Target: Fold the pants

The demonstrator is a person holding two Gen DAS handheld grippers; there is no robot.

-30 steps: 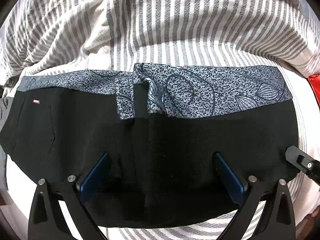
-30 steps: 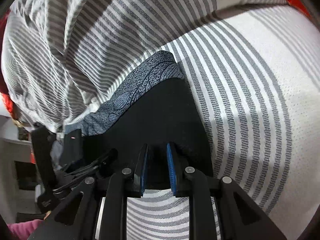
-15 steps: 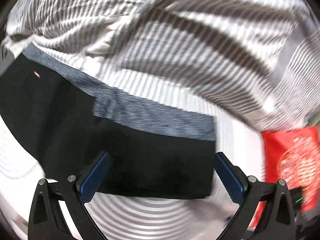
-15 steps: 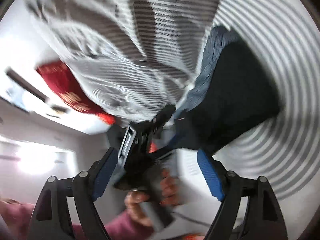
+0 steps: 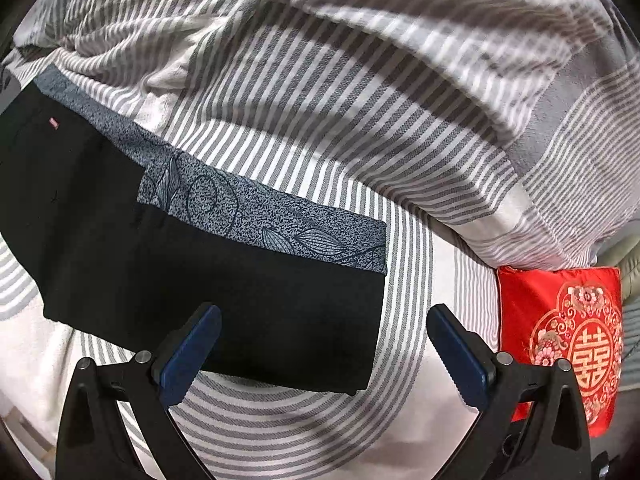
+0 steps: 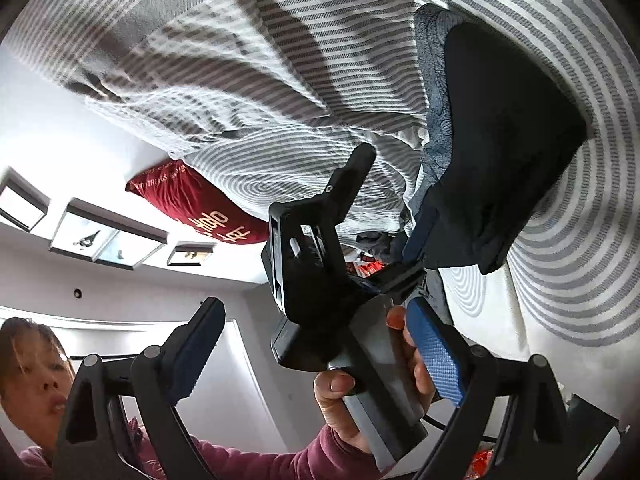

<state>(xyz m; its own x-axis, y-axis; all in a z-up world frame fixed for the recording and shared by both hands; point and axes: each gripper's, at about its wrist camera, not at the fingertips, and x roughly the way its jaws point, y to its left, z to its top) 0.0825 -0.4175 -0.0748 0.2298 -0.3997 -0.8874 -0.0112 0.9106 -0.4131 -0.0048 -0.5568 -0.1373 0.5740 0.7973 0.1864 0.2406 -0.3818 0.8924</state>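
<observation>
The folded pants (image 5: 208, 280) are laid flat on the striped bedsheet (image 5: 404, 248). The left gripper (image 5: 324, 344) is held wide open above them. The right gripper (image 6: 316, 356), just opened, holds nothing. A red cushion (image 5: 560, 340) is seen at three o'clock.

Home bedroom, probably: striped bedsheet (image 5: 404, 432), rumpled duvet (image 5: 360, 60), red embroidered cushion (image 5: 560, 340).

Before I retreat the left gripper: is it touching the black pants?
Apart. In the left wrist view the left gripper hangs above the folded pants, jaws wide open with nothing pinched; both pads stand clear of the flat cloth.
</observation>
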